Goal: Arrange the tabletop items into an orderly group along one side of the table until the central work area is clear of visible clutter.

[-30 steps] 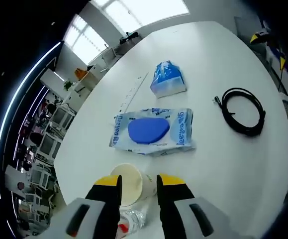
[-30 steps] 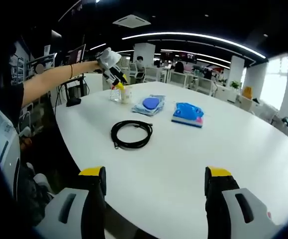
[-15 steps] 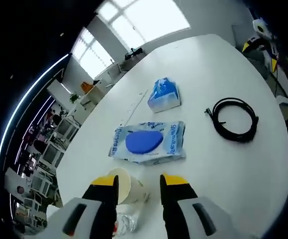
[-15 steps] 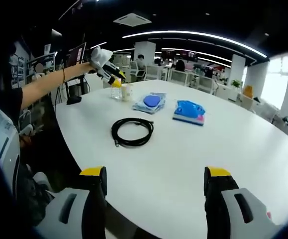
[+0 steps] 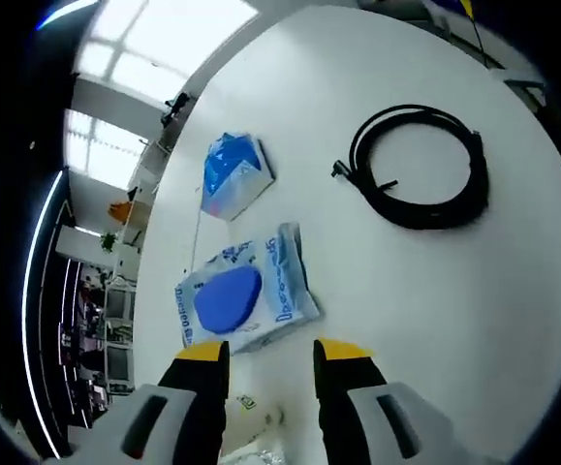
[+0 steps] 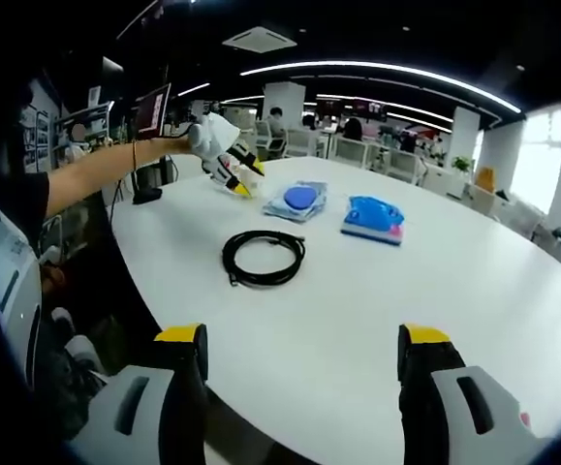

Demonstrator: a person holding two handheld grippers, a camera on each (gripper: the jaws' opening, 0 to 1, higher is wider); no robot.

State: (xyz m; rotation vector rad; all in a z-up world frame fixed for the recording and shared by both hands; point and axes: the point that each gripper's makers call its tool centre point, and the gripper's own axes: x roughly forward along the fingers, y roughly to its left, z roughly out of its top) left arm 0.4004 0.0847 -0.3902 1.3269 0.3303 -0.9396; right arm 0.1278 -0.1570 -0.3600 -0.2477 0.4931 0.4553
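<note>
Where matte table shows, coiled cable, crinkly wipes pkt.

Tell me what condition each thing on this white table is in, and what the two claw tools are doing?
Black cable: coiled in a loop, lying flat.
Wet wipes pack: flat, blue lid closed.
Blue tissue pack: lying on the table, apart from the others.
Left gripper: open, holding nothing.
Right gripper: wide open, holding nothing.
</note>
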